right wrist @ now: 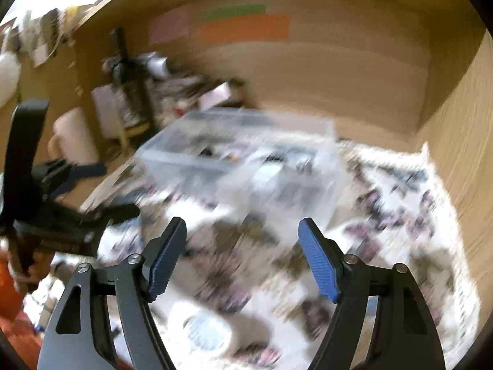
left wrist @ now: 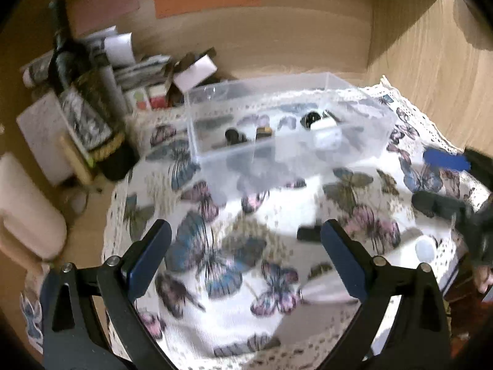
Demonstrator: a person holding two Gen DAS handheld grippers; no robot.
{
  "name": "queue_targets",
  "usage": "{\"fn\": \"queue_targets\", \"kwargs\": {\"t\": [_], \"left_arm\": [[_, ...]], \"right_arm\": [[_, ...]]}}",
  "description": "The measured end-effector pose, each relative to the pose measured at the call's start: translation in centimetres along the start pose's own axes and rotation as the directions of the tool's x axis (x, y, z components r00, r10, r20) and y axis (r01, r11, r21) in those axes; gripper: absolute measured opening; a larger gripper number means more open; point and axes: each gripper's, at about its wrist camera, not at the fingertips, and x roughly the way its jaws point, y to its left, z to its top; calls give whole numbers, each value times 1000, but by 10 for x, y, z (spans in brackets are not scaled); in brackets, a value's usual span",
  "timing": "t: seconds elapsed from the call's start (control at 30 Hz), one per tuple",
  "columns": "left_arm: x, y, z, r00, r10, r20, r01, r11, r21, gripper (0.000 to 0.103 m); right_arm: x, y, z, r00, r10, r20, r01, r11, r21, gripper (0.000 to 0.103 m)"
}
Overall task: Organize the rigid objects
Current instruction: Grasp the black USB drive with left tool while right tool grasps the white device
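Observation:
A clear plastic box (left wrist: 363, 129) stands on the butterfly-print cloth (left wrist: 234, 256) and holds several small dark and white objects. My left gripper (left wrist: 246, 240) is open and empty above the cloth, in front of the box. A small black object (left wrist: 308, 233) lies on the cloth by its right finger. A white round lid (left wrist: 425, 248) lies near the cloth's right edge. The right wrist view is blurred; my right gripper (right wrist: 242, 240) is open and empty, with the box (right wrist: 246, 154) ahead and a white round object (right wrist: 206, 333) below it. The right gripper also shows in the left wrist view (left wrist: 443, 182).
A dark wine bottle (left wrist: 83, 92) stands at the left beside stacked papers and boxes (left wrist: 138, 67). A pale roll (left wrist: 27, 206) lies at the far left. Wooden walls (left wrist: 431, 61) close in the back and right.

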Motion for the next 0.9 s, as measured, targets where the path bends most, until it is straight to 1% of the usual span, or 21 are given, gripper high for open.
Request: {"fn": "queue_targets", "kwargs": {"t": [0.1,0.2,0.23,0.3,0.33,0.4,0.53,0.67,0.73,0.83,0.9], "left_arm": [[-4,4,-12,1000,3,-5,-3,1000,-18,99],[-6,8,-20,1000,1,-13,-2,999,-41,99],[-6,8,-22,1000,6,-14,-6,999,-44,99],[-4,6,-24,1000,11,-20,-12,999,-35,99],[-3,3,-25,1000,9,-26,-9,1000,-28,99],[-2,0,-25,1000,3,-26,-4,1000,-20,99],[-1,-6,-23,1000,1,-16,-1,1000,-1,99],[6,-13,-21,1000,3,-21,-3,1000,16,99],[11,-15,-19,999,-2,-32,2,1000,11,99],[19,-21,-16,998,-27,-54,28,1000,5,99],[24,-26,-13,997,-46,-69,46,999,9,99]], "right_arm": [[11,8,-19,996,57,-72,-59,998,-20,73],[19,11,-31,992,65,-109,-68,997,-26,73],[22,11,-34,990,81,-117,-84,996,-18,72],[25,9,-37,985,125,-116,-125,992,9,65],[25,9,-38,985,130,-113,-129,992,14,64],[26,9,-40,987,124,-106,-124,992,8,62],[22,7,-53,989,102,-105,-101,995,15,42],[8,4,-63,997,50,-65,-49,998,27,41],[2,-1,-68,998,24,-58,-22,999,35,41],[-8,-17,-73,999,-7,-50,11,997,77,41],[-14,-30,-73,998,-50,-43,54,992,110,40]]}}
